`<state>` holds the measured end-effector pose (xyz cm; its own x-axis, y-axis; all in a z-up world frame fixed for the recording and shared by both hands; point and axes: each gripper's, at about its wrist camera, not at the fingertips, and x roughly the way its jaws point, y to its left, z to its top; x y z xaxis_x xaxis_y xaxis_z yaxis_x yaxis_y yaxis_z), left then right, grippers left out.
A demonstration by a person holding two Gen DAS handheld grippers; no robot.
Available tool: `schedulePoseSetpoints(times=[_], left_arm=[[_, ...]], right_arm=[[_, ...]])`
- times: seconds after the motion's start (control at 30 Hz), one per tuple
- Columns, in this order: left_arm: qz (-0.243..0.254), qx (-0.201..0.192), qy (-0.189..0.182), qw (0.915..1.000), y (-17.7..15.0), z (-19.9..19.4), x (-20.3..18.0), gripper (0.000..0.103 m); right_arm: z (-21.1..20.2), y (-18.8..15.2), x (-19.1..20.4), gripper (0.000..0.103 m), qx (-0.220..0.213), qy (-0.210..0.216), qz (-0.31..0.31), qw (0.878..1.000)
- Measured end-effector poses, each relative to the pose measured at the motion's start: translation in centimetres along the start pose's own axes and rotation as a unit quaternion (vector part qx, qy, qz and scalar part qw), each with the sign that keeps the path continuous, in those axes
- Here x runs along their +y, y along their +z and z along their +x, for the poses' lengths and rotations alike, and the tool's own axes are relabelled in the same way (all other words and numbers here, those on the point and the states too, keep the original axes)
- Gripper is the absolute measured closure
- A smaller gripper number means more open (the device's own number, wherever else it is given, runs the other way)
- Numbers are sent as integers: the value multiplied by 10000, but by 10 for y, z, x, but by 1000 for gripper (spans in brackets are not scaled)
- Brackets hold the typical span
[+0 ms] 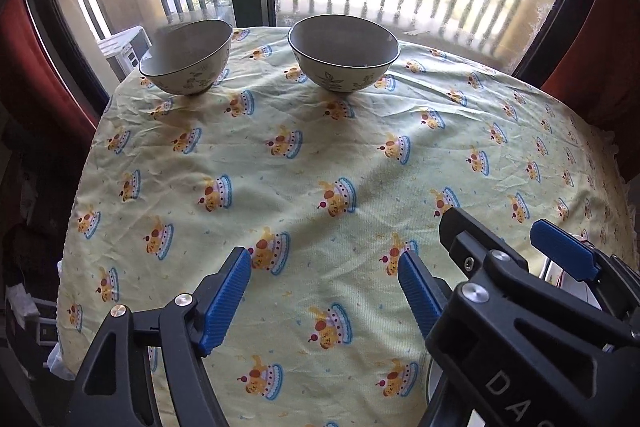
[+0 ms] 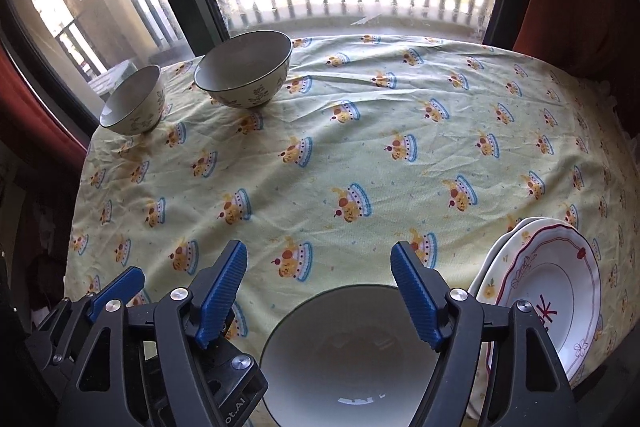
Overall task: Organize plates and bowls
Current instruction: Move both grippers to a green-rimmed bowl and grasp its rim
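Right wrist – bowl (image 2: 348, 351) below open right gripper (image 2: 320, 287)

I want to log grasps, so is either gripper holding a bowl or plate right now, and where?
Nothing is held. The left gripper and right gripper both stand open and empty above the tablecloth.

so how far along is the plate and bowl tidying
Done, it seems: plates stacked at the near right, a bowl set beside them. In hand: nothing; the left gripper and right gripper are both open and empty. Left: two bowls, the smaller and the larger, at the far edge.
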<state>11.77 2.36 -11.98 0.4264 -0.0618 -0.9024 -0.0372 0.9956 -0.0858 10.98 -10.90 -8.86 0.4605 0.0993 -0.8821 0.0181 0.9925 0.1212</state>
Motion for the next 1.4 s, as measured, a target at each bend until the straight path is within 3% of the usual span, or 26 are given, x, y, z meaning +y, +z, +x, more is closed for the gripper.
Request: schedulePoseSetpoints(times=[0.2,0.83,1.03,1.4], left_arm=[[76,-73,-13,9999,48,2,37,25],[300,-401,-87,9987,145,32,141,25],[333,-552,-27,9979,167,45,163,25],[487,-435,131,9978,194,90,184,29]], right_arm=[[9,32,41,25,-63,-59,67,9999],[48,116,158,25,-410,-223,243,9986],[64,137,182,25,-540,-304,285,9977],[114,158,205,26,-414,-517,397,9970]])
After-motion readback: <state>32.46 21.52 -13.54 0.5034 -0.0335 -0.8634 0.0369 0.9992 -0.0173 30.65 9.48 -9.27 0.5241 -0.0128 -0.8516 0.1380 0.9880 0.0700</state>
